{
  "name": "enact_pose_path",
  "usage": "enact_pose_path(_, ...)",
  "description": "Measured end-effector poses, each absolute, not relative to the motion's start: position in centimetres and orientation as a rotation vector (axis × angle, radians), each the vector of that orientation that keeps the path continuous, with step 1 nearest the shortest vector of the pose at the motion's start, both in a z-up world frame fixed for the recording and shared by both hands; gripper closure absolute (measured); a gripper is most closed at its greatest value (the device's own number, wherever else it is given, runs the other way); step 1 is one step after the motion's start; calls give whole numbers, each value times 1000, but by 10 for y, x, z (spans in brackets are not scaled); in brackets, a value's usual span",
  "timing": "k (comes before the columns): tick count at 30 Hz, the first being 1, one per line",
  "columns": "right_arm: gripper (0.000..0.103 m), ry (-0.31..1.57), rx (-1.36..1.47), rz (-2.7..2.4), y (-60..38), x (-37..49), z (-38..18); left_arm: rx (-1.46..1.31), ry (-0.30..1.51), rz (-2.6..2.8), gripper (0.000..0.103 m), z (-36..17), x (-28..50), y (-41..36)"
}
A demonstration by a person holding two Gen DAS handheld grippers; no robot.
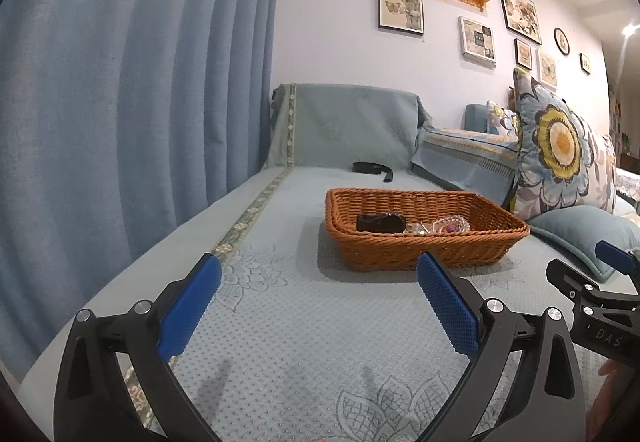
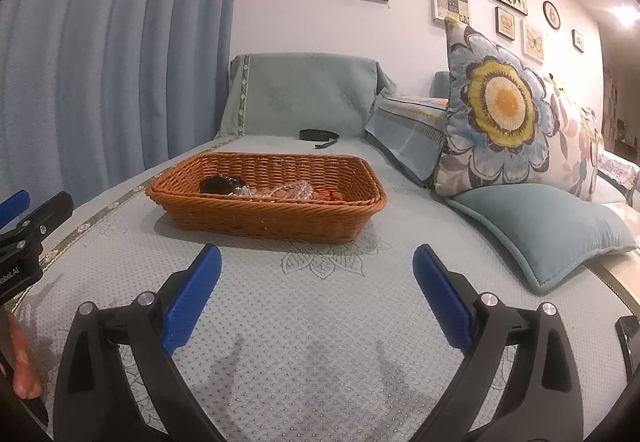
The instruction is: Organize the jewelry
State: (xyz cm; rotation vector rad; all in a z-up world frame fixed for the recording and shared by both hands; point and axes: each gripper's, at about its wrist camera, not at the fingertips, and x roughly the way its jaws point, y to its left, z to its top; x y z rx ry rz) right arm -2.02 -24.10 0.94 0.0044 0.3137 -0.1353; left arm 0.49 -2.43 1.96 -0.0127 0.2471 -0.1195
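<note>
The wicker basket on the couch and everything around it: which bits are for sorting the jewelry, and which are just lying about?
Part of the job:
- wicker basket
- clear bead jewelry in it
- dark item in it, too blurred to name
- left gripper and right gripper, both open and empty

Just lying about:
- black strap behind the basket
- floral pillow
- plain blue cushion

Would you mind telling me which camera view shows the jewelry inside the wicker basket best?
The right wrist view: it looks over the wicker basket rim, showing a dark item, clear beaded pieces and something red. The left wrist view sits lower, so the near wall hides most; only the dark item and clear pieces peek out.
</note>
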Motion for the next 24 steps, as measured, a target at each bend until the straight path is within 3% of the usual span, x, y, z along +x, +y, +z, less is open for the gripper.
enact_pose_path(24, 8, 313, 5, -135, -241, -20, 10, -3, 244, -121, 8, 19, 5, -28)
